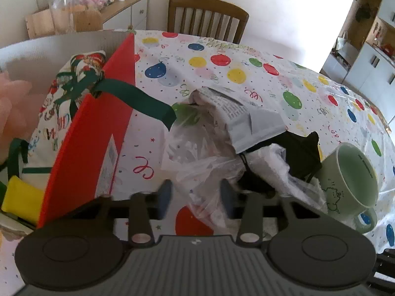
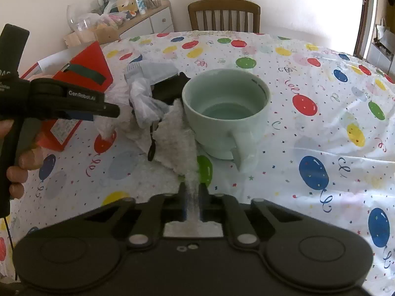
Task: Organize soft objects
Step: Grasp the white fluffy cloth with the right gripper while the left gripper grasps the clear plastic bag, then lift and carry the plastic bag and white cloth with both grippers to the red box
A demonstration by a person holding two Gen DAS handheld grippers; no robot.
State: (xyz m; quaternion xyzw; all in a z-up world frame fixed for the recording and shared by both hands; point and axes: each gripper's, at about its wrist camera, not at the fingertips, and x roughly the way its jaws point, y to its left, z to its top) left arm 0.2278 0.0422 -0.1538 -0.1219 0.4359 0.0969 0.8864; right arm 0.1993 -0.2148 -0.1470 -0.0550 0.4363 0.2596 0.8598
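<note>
Left gripper (image 1: 196,198) half-closed around crinkled clear plastic bag (image 1: 197,153) | right gripper (image 2: 192,197) clamps white bubble-wrap sheet (image 2: 176,133) | risk: your pull tips pale-green ceramic mug (image 2: 226,113) at one o'clock.

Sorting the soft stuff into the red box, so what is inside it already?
Inside the red box: a Christmas-print cloth with green ribbon, something pink and fluffy, and a yellow item. Anything beneath them is covered.

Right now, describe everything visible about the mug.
The mug is pale green, glazed like ceramic, wide and squat, with one handle facing the right wrist camera. It stands upright and looks empty, with small dark print inside the rim and a faint drawing on its side. It sits on the balloon tablecloth, its left side touching the pile of soft things.
</note>
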